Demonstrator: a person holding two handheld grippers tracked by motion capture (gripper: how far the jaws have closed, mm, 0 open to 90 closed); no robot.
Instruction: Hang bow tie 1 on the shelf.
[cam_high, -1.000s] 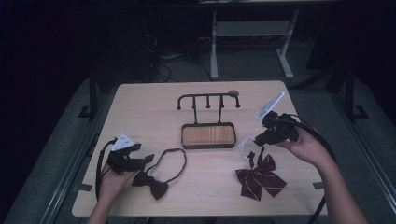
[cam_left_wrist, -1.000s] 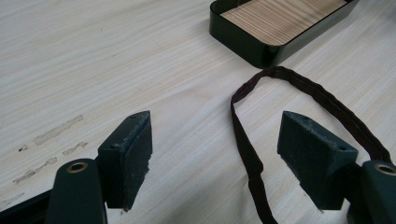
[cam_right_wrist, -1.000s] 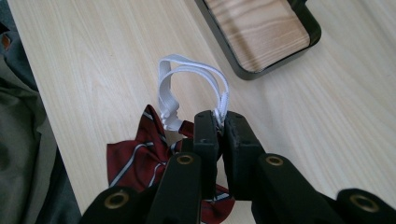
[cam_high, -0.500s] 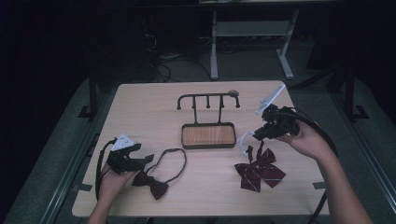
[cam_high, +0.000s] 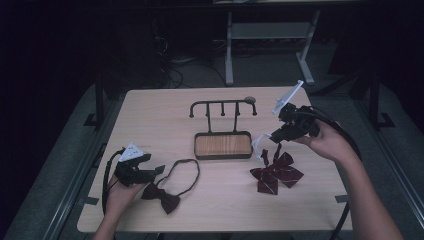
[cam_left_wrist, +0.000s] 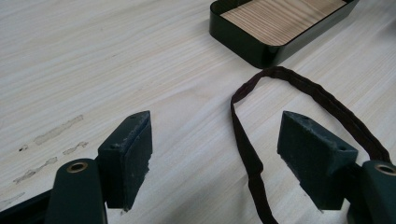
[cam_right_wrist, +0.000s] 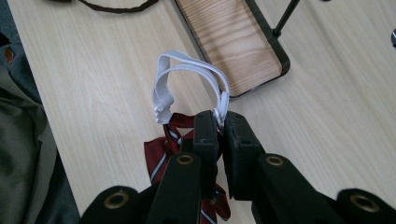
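White elastic (cam_right_wrist: 189, 74) is pinched between the closed jaws of the right gripper (cam_high: 274, 134), which has risen since a second ago, so the red bow (cam_high: 276, 172) is starting to peel off the table (cam_high: 165, 115) just right of the rack (cam_high: 223, 144). That looks like the start of a lift toward the rack's hooks. The left gripper (cam_high: 159, 170) rests with jaws open, holding nothing, around the strap of the dark bow (cam_high: 162, 196).

My way across the middle is blocked by the rack (cam_high: 223, 131); bare table (cam_high: 160, 115) lies wide open on the far left.
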